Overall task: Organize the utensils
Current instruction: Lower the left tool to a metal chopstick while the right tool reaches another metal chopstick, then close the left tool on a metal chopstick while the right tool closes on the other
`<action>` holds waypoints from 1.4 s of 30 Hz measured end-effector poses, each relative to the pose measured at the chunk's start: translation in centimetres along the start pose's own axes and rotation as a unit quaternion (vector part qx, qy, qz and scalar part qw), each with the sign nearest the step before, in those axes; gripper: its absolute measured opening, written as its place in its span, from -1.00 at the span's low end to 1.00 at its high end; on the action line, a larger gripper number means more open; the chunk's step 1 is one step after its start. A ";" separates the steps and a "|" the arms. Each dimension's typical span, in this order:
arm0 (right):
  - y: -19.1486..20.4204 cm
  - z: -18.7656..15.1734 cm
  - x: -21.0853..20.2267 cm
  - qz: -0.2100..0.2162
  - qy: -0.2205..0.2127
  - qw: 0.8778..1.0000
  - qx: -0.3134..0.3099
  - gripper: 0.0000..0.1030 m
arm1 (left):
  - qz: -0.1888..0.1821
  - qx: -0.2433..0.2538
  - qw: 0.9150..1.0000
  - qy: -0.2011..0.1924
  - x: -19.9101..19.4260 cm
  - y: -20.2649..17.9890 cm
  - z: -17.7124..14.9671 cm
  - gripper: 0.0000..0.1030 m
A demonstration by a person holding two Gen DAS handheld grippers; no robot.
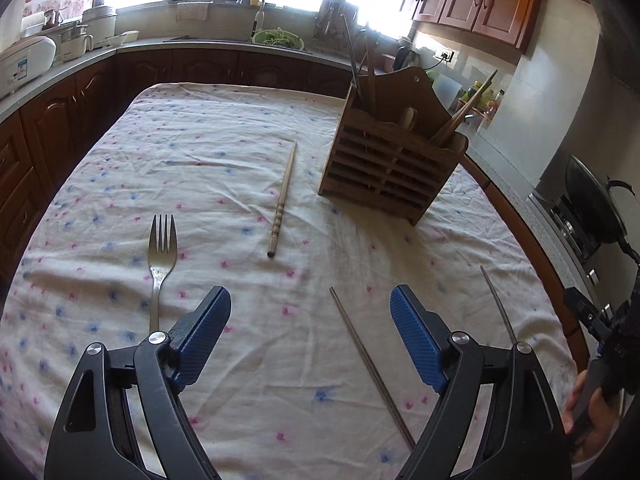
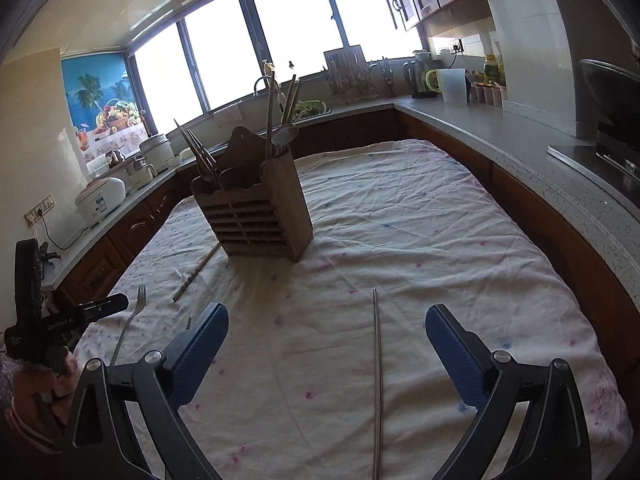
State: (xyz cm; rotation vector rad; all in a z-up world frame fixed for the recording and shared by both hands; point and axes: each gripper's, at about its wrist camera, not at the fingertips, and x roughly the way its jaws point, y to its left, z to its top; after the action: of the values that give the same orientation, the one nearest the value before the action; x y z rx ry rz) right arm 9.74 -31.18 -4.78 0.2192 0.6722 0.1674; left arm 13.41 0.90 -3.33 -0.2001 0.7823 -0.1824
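- Left wrist view: the left gripper [image 1: 311, 334] hangs over a table under a wrinkled white tablecloth [image 1: 224, 152] printed with small pink and blue flowers. Its ribbed blue pads [image 1: 204, 336] stand wide apart with nothing between them but cloth.
- A shiny metal fork [image 1: 160, 264] lies just left of the left pad, its four tines pointing to the far side.
- A turned wooden chopstick [image 1: 283, 200] with a grooved, ringed butt lies further off, near the middle of the table, tapering away.
- A thin metal chopstick [image 1: 370, 364] runs slantwise between the pads and passes under the right finger; a second thin metal chopstick [image 1: 498, 304] lies apart from it, at the right.
- A slatted wooden utensil holder [image 1: 390, 172] stands upright at the far right, with wooden chopsticks and dark handles sticking up from its compartments.
- A person's hand [image 1: 592, 412] grips a black handle at the right edge.
- Right wrist view: the right gripper [image 2: 326, 344] is also spread wide and holds nothing. A metal chopstick [image 2: 378, 380] lies straight on the cloth between its fingers, touched by neither pad.
- The holder [image 2: 260, 216] stands beyond, left of centre, a spoon's bowl showing above its rim.
- The left gripper [image 2: 92, 312], black-framed, shows at the left edge, with the fork [image 2: 130, 320] beside it.
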 end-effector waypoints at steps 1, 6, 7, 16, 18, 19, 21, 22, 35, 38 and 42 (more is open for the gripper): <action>-0.2 -0.4 0.0 -0.001 0.003 1.000 0.003 0.94 | 0.000 0.001 1.000 0.003 0.1 -0.1 -0.3 0.63; -1.1 -1.7 0.4 -0.006 0.015 1.000 0.010 0.94 | -0.004 0.009 1.000 0.026 1.0 -1.2 -1.4 0.63; -1.2 -1.8 0.4 -0.005 0.017 1.000 0.010 0.94 | -0.004 0.011 0.999 0.030 1.2 -1.4 -1.6 0.63; -1.3 -0.9 2.1 -0.009 0.035 0.999 -0.008 0.88 | -0.003 0.036 0.997 0.063 3.0 -3.2 -1.7 0.59; -1.4 -0.6 2.8 -0.011 0.046 0.999 -0.013 0.72 | -0.004 0.041 0.997 0.069 3.4 -3.5 -1.6 0.41; -1.5 -0.5 3.2 -0.011 0.052 0.998 -0.013 0.58 | -0.005 0.042 0.996 0.075 3.8 -3.5 -1.4 0.25; -1.7 -0.3 4.0 -0.012 0.065 0.998 -0.013 0.44 | -0.008 0.040 0.995 0.088 4.5 -3.6 -1.2 0.04; -1.8 -0.2 4.4 -0.013 0.071 0.997 -0.012 0.35 | -0.010 0.039 0.995 0.093 4.8 -3.6 -1.1 -0.07; -2.8 0.5 9.9 -0.029 0.144 0.989 -0.018 -0.41 | 0.005 0.080 0.989 0.128 8.8 -5.1 -0.7 -0.37; -2.8 0.1 10.8 -0.040 0.157 0.987 -0.023 -0.69 | -0.003 0.120 0.985 0.123 9.5 -6.5 -0.7 -0.64; -2.2 0.0 11.2 -0.032 0.163 0.986 -0.027 -0.89 | -0.035 0.151 0.979 0.134 10.0 -8.0 -0.7 -0.78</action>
State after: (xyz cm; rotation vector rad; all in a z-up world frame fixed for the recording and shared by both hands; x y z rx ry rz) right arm 18.58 -30.86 -11.99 0.1180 0.9978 0.1618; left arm 19.12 -9.21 -8.62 0.0880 1.0035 -0.3968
